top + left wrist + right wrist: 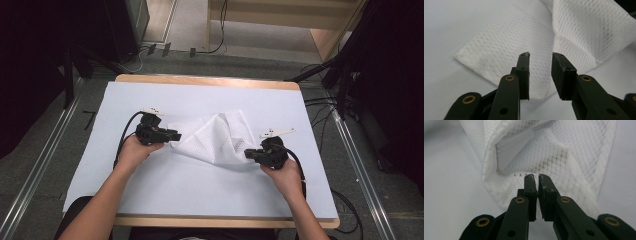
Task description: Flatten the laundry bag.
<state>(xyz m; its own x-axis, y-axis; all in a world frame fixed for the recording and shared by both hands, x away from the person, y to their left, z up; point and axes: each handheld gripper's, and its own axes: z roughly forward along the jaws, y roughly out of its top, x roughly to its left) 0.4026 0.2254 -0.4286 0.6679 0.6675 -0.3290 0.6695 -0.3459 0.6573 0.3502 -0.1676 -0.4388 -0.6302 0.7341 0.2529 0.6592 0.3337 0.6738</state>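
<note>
1. We work a white cloth (216,137) that lies crumpled near the middle of the table (150,195), between our two hands.
2. Our left tool (540,58) is released: its jaws stand apart over the cloth's near edge, nothing pressed between them.
3. Our right tool (536,178) is clenched on the cloth's rumpled right side, with a fold of fabric pinched between the nearly closed jaws.
4. To do this step well, we judge that the right grip should stay firm while the left tool picks a fresh hold.
5. We aim the left jaws at one single layer by the flat corner (461,56), not the bunched ridge.
6. We then draw both hands apart gently, keeping the cloth low so it spreads without dragging.
</note>
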